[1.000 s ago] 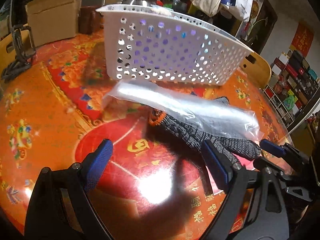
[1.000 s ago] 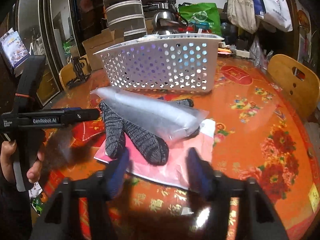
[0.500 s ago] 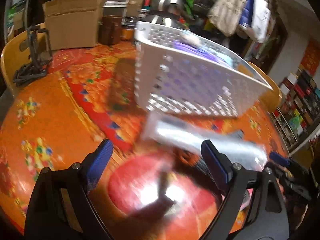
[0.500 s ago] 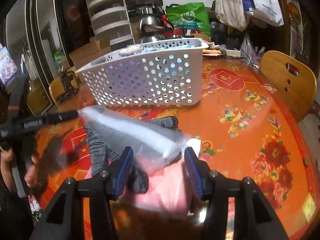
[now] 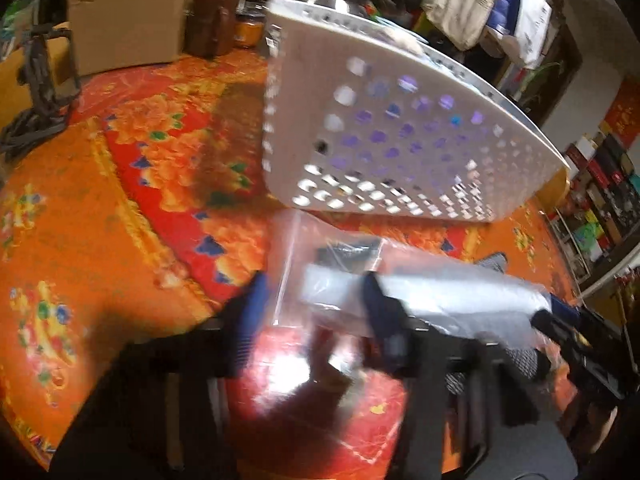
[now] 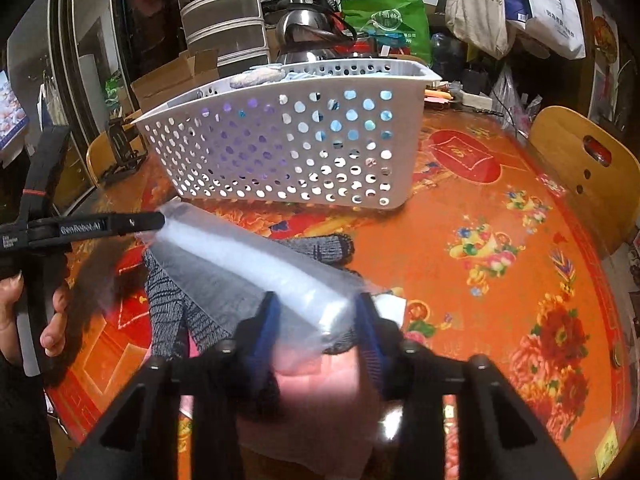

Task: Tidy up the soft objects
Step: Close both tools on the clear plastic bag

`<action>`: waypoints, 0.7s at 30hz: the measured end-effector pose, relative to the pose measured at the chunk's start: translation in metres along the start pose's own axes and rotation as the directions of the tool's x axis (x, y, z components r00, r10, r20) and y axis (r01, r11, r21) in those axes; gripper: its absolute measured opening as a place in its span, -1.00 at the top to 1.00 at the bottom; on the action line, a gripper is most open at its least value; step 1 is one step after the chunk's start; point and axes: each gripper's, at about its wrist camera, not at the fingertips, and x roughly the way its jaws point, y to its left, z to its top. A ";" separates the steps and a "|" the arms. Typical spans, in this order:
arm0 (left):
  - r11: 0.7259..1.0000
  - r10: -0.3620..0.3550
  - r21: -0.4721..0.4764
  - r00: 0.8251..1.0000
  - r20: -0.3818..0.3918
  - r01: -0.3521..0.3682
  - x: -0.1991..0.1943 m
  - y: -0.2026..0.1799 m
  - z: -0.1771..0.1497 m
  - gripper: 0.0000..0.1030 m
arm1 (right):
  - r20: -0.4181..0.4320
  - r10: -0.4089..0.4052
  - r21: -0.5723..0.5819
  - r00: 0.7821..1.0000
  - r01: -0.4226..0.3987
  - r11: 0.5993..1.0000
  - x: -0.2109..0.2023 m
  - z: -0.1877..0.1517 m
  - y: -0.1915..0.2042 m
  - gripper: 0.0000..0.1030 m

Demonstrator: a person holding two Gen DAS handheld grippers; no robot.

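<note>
Crinkly clear plastic bag (image 6: 256,268) spans both grippers; perforated white basket (image 6: 288,152) behind.

Both hand-held grippers, left (image 5: 312,304) and right (image 6: 316,320), low, fingers part-closed, facing each other.

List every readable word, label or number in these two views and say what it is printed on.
"GenRobot.AI": white lettering on the black arm of the left claw.
Smaller white print further back on that tool: too small to read.
Chinese print on the beige hanging tote bag, green shopping bag and orange patterned tablecloth: too blurred to read.
</note>
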 end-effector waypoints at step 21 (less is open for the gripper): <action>0.998 -0.042 0.047 0.992 0.116 0.036 -0.044 -0.011 -0.030 0.85 | 0.069 0.034 -0.060 0.997 -0.030 0.998 -0.013 0.001 0.001 0.78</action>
